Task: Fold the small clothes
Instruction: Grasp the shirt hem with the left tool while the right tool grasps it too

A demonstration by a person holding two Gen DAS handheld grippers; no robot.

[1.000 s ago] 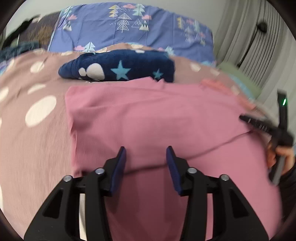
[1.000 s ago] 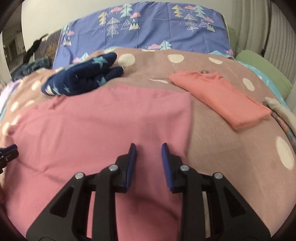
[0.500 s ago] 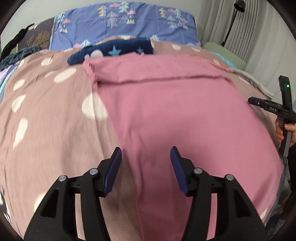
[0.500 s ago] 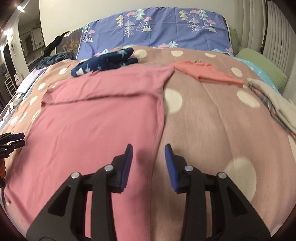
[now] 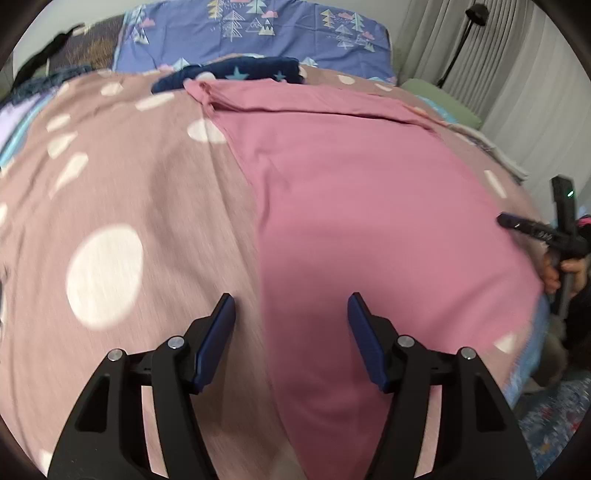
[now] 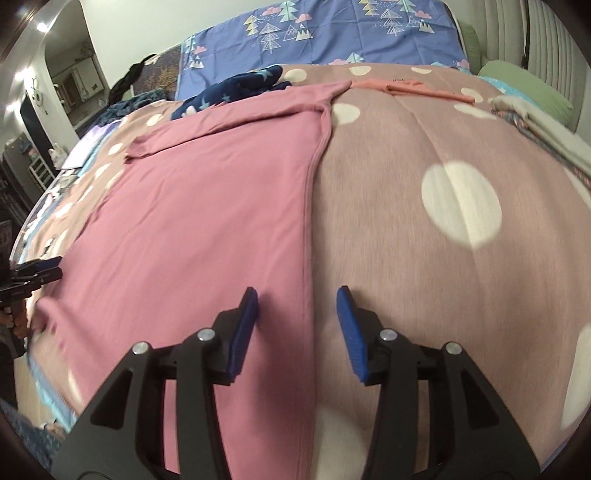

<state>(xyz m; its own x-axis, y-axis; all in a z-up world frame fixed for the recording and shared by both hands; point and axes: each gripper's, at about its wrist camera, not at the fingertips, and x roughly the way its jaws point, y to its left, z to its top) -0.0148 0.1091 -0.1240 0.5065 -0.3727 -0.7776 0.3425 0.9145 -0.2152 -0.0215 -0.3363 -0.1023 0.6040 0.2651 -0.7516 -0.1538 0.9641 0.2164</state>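
Observation:
A pink garment [image 5: 362,206] lies spread flat on the bed, its far end folded over; it also shows in the right wrist view [image 6: 207,221]. My left gripper [image 5: 291,321] is open and empty, straddling the garment's left edge near its near end. My right gripper [image 6: 295,314] is open and empty, straddling the garment's right edge. Each gripper shows small at the other view's side: the right one [image 5: 532,229] and the left one [image 6: 33,273].
The bed has a mauve blanket with white dots [image 6: 461,206]. A navy star-print garment [image 5: 243,72] and a folded coral garment [image 6: 413,86] lie at the far end, before a blue tree-print pillow [image 5: 258,33]. Grey folded cloth [image 6: 543,125] lies at right.
Both grippers have drawn back toward the near end of the bed and shifted to the garment's side edges. Both jaws have opened wider.

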